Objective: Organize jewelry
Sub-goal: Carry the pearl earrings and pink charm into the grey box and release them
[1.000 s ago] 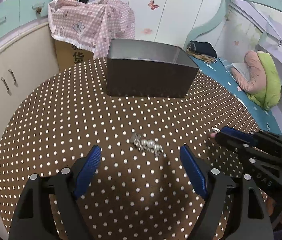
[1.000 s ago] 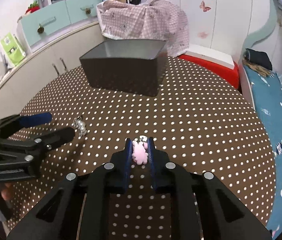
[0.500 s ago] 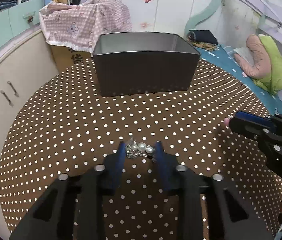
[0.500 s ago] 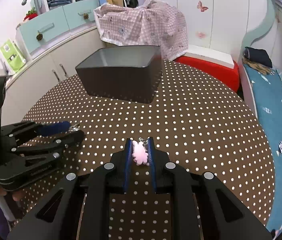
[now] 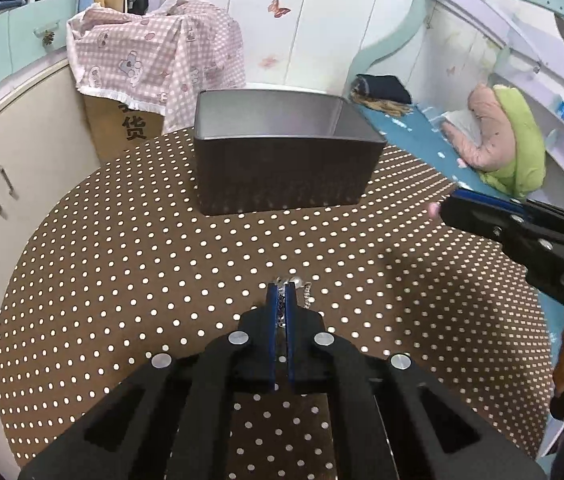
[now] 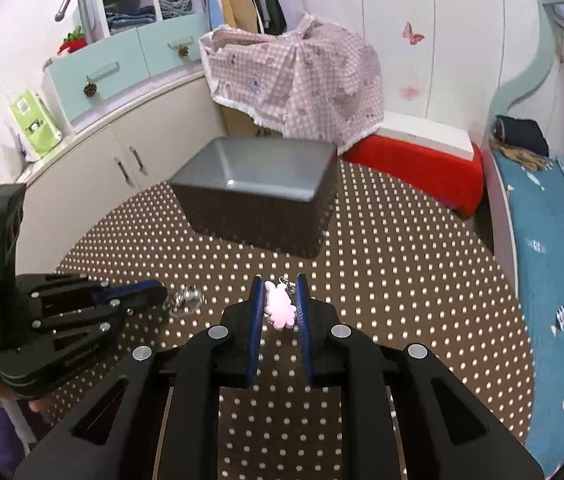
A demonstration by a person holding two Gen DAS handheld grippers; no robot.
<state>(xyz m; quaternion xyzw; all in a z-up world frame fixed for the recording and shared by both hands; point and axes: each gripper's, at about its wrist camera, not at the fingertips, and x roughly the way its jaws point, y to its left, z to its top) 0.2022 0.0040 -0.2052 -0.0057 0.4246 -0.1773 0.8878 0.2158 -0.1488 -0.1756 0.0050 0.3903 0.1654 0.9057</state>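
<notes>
Left wrist view: the left gripper (image 5: 281, 292), black with blue pads, sits at lower centre with its jaws just brought together on the silver pearl-and-chain piece of jewelry (image 5: 293, 285); a sliver of chain shows between the pads, a few links and a pearl poke out at the tips, and the rest is hidden by the fingers. Whether the piece touches the round table in a brown cloth with white dots (image 5: 122, 264) cannot be told. Above centre stands the dark rectangular open box with a grey inside (image 5: 282, 156); only its upper inner walls show, its floor is hidden. The right gripper (image 5: 447, 206) enters from the right edge, cut off by the frame, with a speck of pink at its tip; its jaws cannot be judged from this side. A pink checked cloth (image 5: 154, 60) drapes a cardboard carton at upper left.

Right wrist view: the right gripper (image 6: 279, 300) at lower centre is clamped on the small pink rabbit-shaped charm (image 6: 279, 307), whose metal clasp sticks up past the pads. The left gripper (image 6: 150, 292) comes in from the left, tips closed on the silvery jewelry (image 6: 186, 298), which looks blurred here. The box (image 6: 254, 196) stands at centre, its grey floor partly visible, its near wall blurred. A purple sleeve is cut off at lower left
</notes>
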